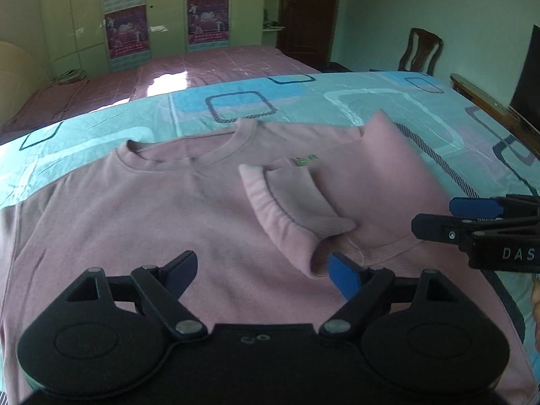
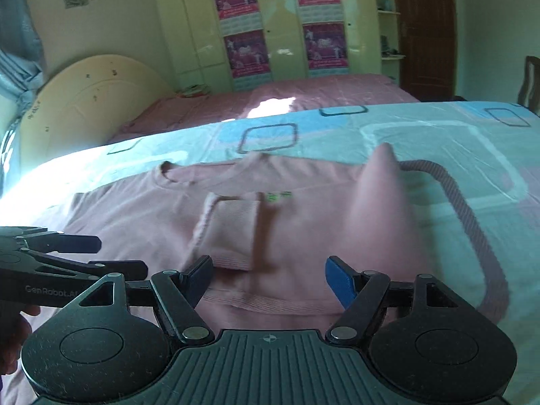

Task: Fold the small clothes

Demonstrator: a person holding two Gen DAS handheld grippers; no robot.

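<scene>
With both claws spread wide and gripping nothing, you hover low over the sweater [image 1: 141, 222], which lies flat on the bed [image 1: 303, 98]. Your left claw [image 1: 261, 271] hangs above the hem; your right claw [image 2: 268, 278] has its pads clear of the cloth. Just ahead, one sleeve [image 2: 233, 233] lies folded across the chest, probably to narrow it. Farther off, the collar [image 1: 189, 148] faces away.

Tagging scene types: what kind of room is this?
Most likely a home bedroom: a pink sweatshirt lies on a bed's patterned sheet, a second bed with a headboard stands behind, and a tall wardrobe lines the wall.
</scene>
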